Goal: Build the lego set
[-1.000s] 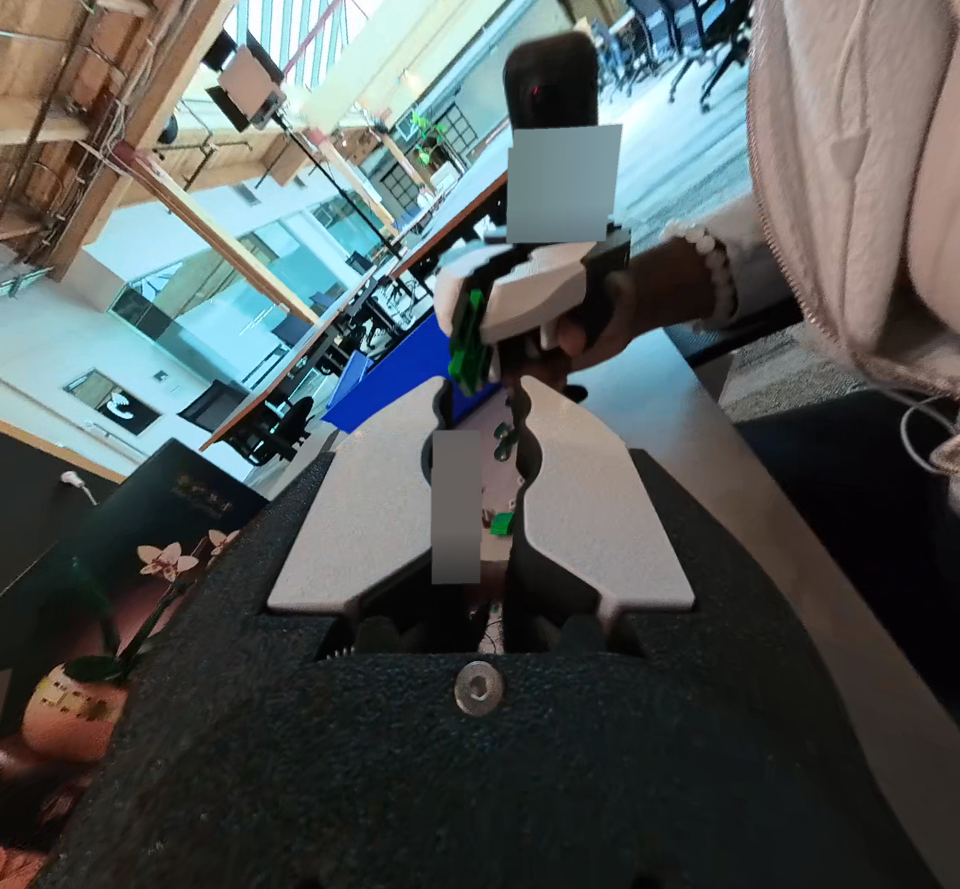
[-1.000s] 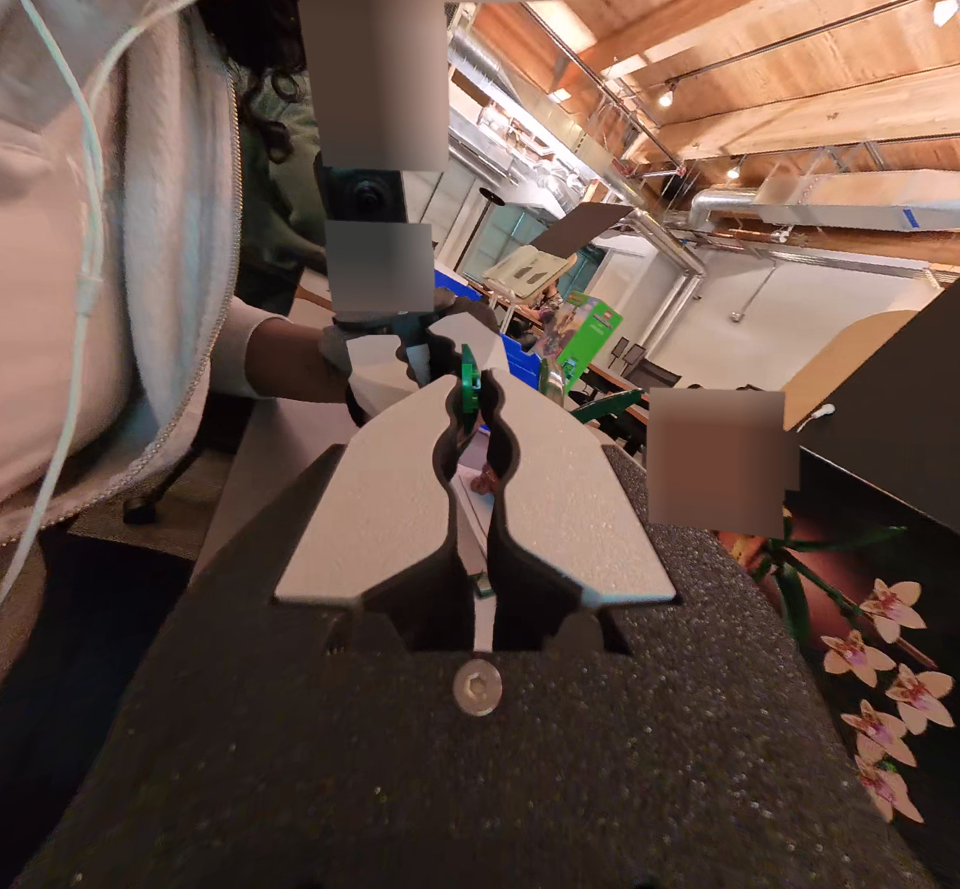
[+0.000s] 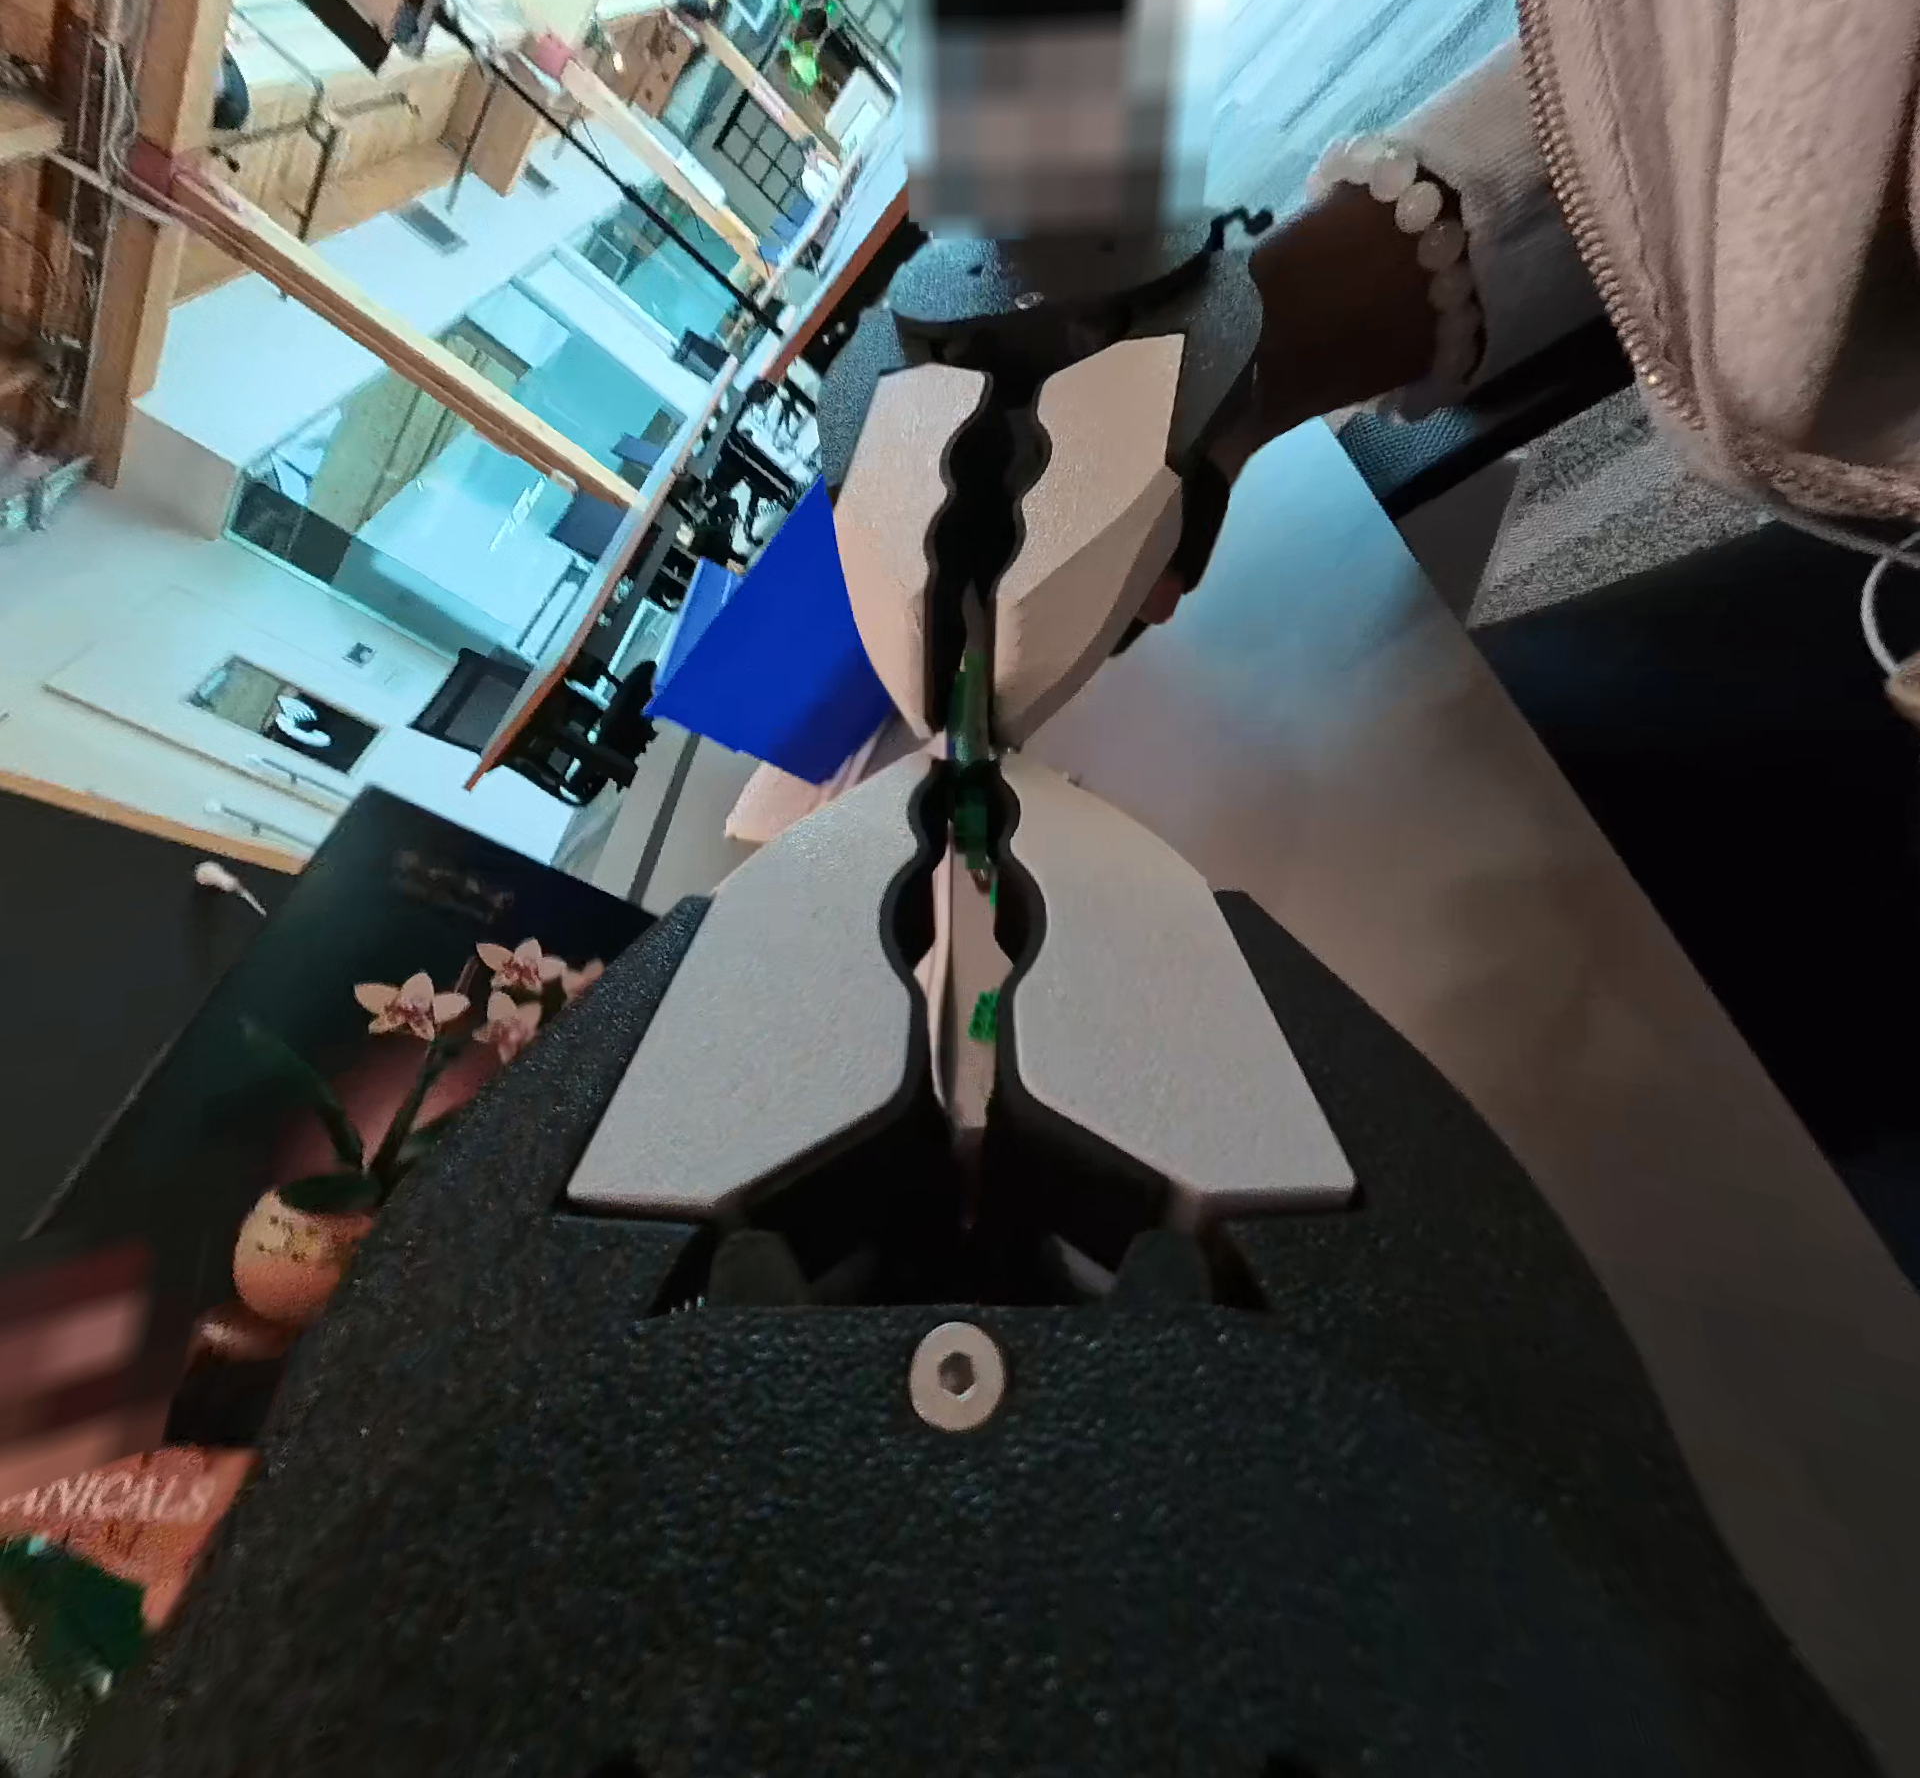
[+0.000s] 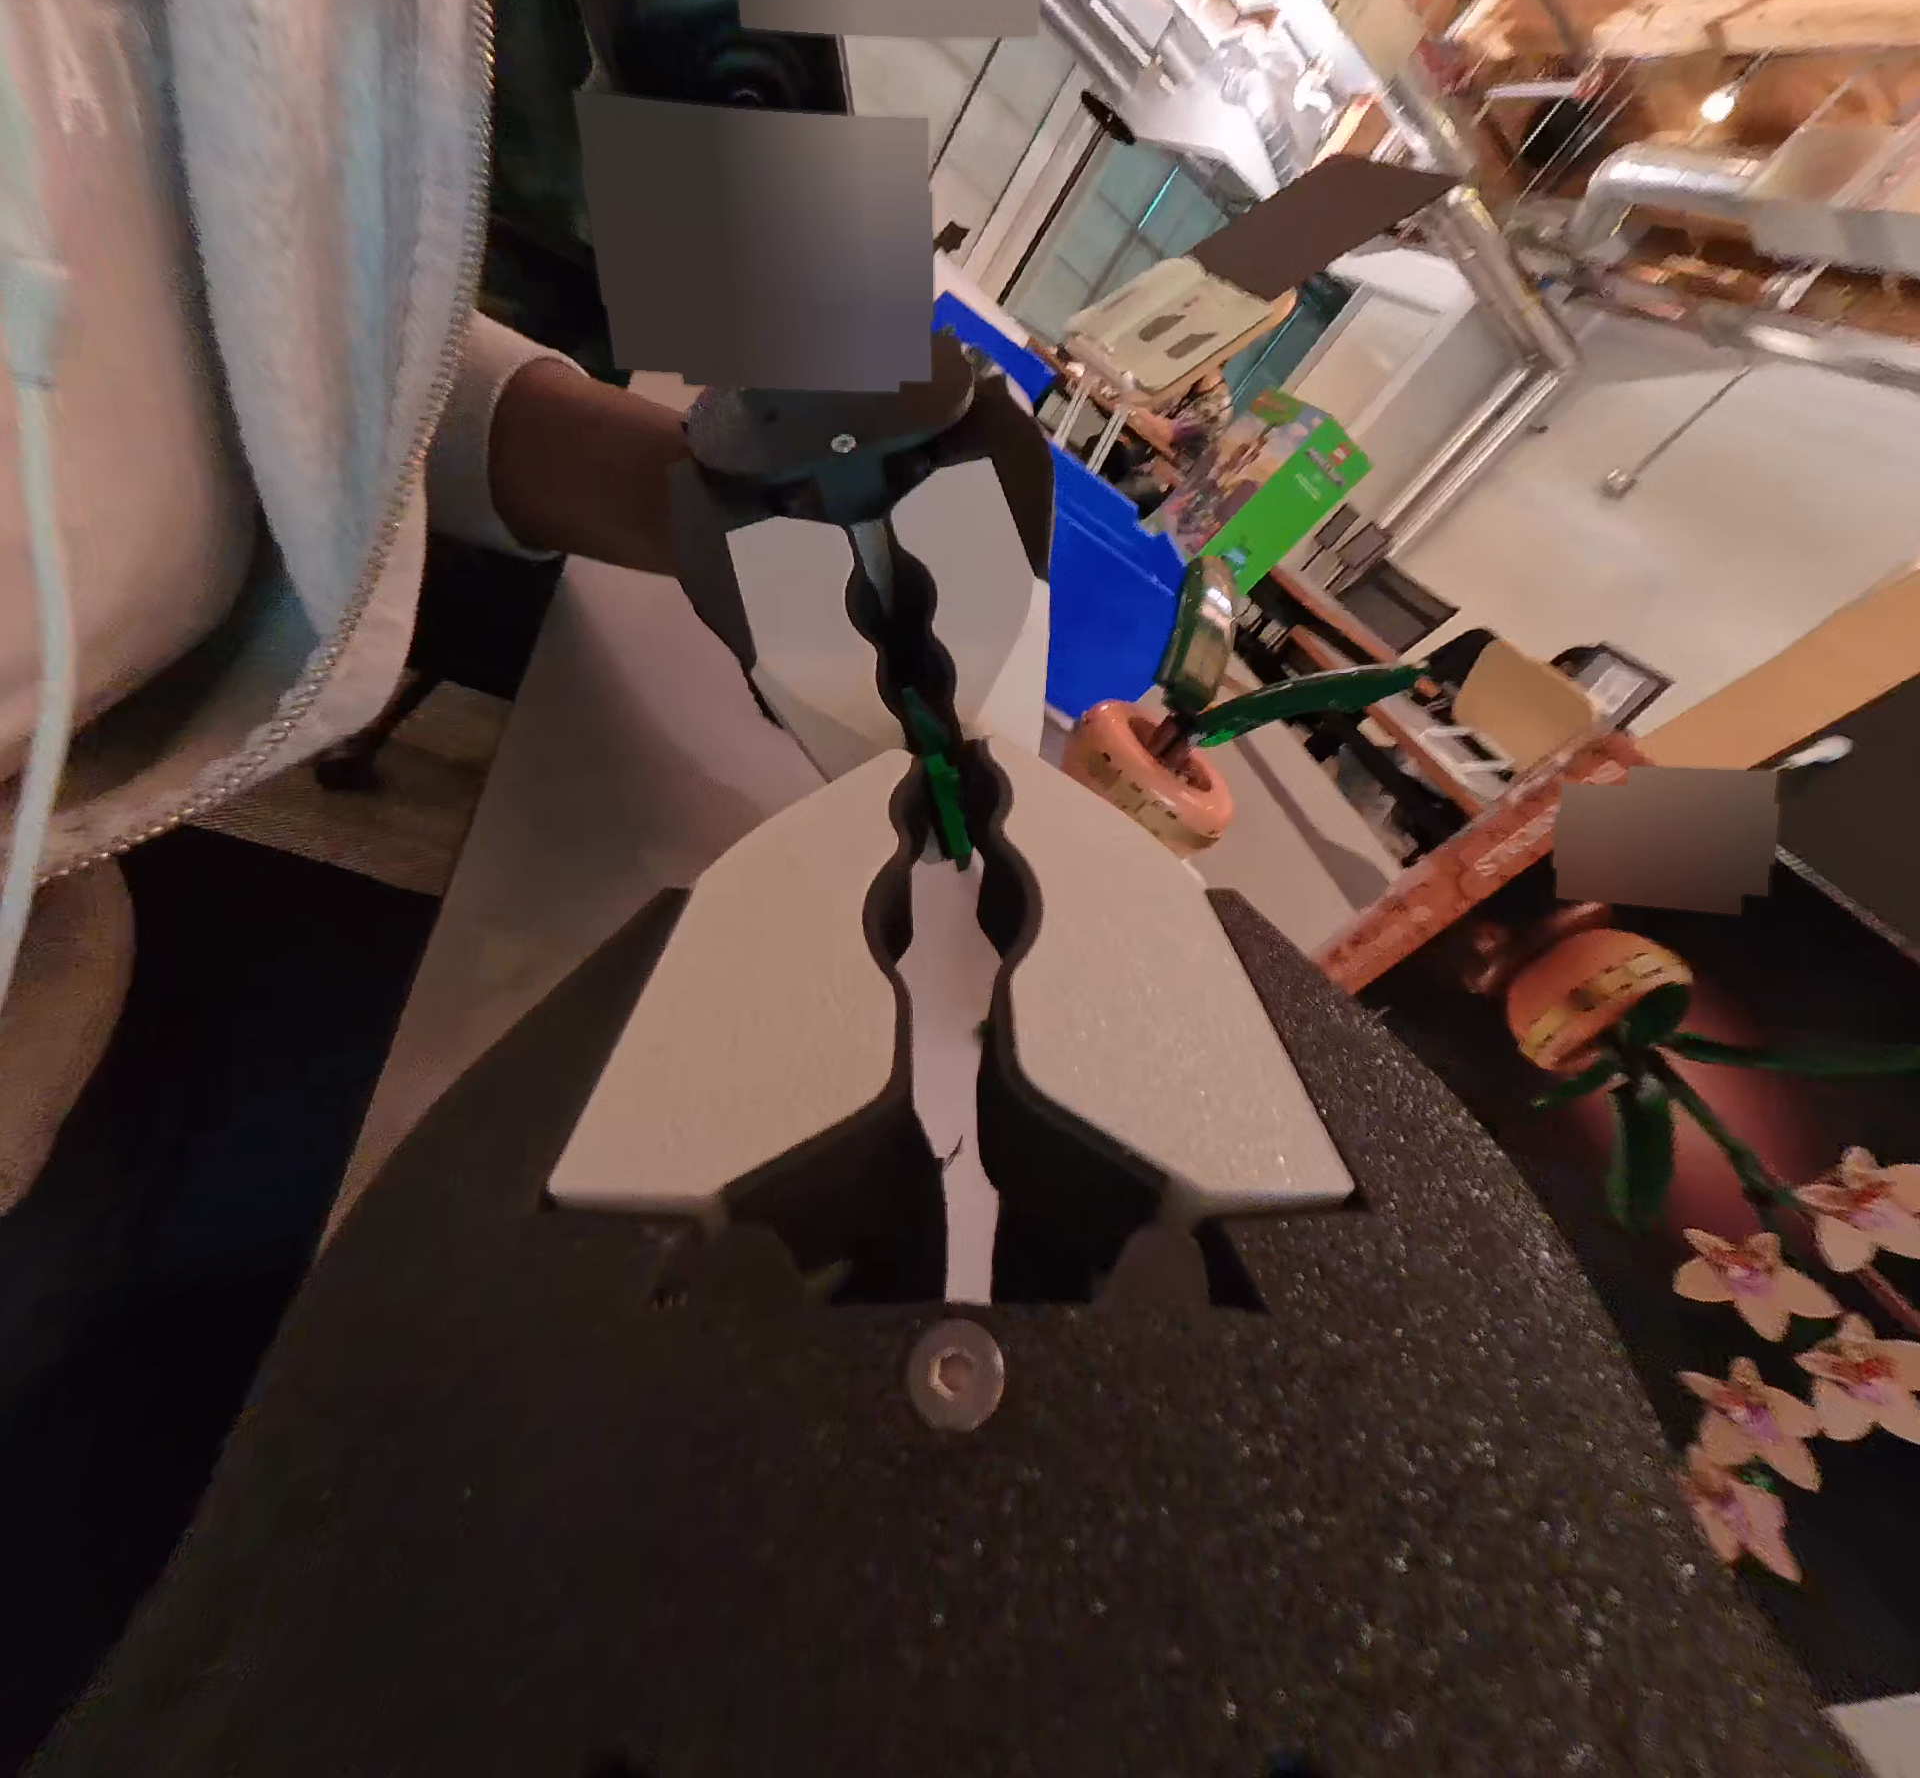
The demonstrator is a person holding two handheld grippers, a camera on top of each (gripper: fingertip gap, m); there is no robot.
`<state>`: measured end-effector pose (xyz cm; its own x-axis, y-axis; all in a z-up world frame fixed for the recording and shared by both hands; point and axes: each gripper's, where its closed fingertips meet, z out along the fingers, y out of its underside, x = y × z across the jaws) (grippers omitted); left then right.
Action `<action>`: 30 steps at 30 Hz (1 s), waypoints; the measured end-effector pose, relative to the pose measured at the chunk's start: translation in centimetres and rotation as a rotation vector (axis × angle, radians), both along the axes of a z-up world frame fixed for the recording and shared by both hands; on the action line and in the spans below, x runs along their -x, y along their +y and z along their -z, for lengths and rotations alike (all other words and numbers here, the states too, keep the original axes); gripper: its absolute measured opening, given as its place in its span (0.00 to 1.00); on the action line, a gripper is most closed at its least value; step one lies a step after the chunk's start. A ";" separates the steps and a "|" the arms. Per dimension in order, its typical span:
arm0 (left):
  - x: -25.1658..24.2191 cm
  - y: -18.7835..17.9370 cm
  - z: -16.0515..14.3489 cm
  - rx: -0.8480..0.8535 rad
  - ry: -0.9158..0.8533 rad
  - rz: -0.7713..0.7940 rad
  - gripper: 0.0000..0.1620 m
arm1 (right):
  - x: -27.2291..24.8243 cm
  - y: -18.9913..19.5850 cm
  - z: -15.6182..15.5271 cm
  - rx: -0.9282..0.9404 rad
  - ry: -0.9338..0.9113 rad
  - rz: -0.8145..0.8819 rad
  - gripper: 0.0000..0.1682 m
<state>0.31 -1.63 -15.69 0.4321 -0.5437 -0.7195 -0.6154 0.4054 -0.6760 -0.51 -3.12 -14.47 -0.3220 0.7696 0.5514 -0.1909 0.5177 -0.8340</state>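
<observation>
My two grippers meet tip to tip above the white table (image 3: 1299,793). My left gripper (image 3: 966,783) is shut on a small dark green lego piece (image 3: 971,819). My right gripper (image 4: 940,762) is shut on a green lego piece (image 4: 948,803). In the left wrist view the right gripper (image 3: 971,726) points straight at me, with its green piece (image 3: 968,689) touching mine. In the right wrist view the left gripper (image 4: 916,726) faces me with its dark green piece (image 4: 920,712) against mine. The joint itself is hidden between the fingertips.
A partly built tan lego pot (image 4: 1153,783) with green leaves (image 4: 1299,700) stands on the table beyond the grippers. The orchid set box (image 3: 312,1053) lies beside me. A blue bin (image 3: 779,658) sits at the table's far end. A loose green piece (image 3: 982,1016) lies below. Left and right tips are no more than a few centimetres apart.
Both grippers have come together. They were apart a second ago, and now their tips and green pieces touch. Both views have tilted down toward the table.
</observation>
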 end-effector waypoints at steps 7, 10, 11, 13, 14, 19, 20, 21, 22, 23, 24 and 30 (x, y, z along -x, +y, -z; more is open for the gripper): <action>11.6 -0.2 1.7 -0.144 0.233 -0.499 0.03 | 2.3 3.3 3.8 0.124 -0.327 0.177 0.15; 14.4 -0.9 1.6 -0.185 0.201 -0.571 0.03 | 2.9 4.1 6.5 0.170 -0.520 0.232 0.19; 14.6 -1.0 1.4 -0.203 0.194 -0.575 0.03 | 3.3 4.5 7.0 0.181 -0.561 0.260 0.19; 14.1 -0.9 1.6 -0.212 0.194 -0.557 0.03 | 3.9 4.6 7.7 0.163 -0.612 0.250 0.18; 13.8 -0.8 2.0 -0.204 0.213 -0.545 0.03 | 4.3 4.7 7.8 0.136 -0.619 0.235 0.16; 13.2 -0.5 3.1 -0.182 0.254 -0.527 0.03 | 5.5 6.0 8.5 -0.065 -0.748 0.074 0.09; 13.3 -0.5 3.1 -0.178 0.247 -0.528 0.03 | 6.0 6.5 8.6 -0.095 -0.772 0.057 0.07; 13.4 -0.5 3.1 -0.176 0.242 -0.530 0.03 | 6.4 6.8 8.8 -0.115 -0.803 0.042 0.06; 13.5 -0.5 3.1 -0.173 0.238 -0.532 0.03 | 6.8 6.9 9.1 -0.122 -0.841 0.023 0.05; 13.5 -0.5 3.1 -0.170 0.236 -0.532 0.03 | 7.2 6.8 9.3 -0.122 -0.875 0.015 0.05; 13.5 -0.5 3.2 -0.166 0.236 -0.531 0.03 | 7.6 6.7 9.6 -0.119 -0.907 0.020 0.05; 13.5 -0.4 3.7 -0.149 0.246 -0.529 0.03 | 7.8 6.3 10.8 -0.009 -1.102 0.166 0.11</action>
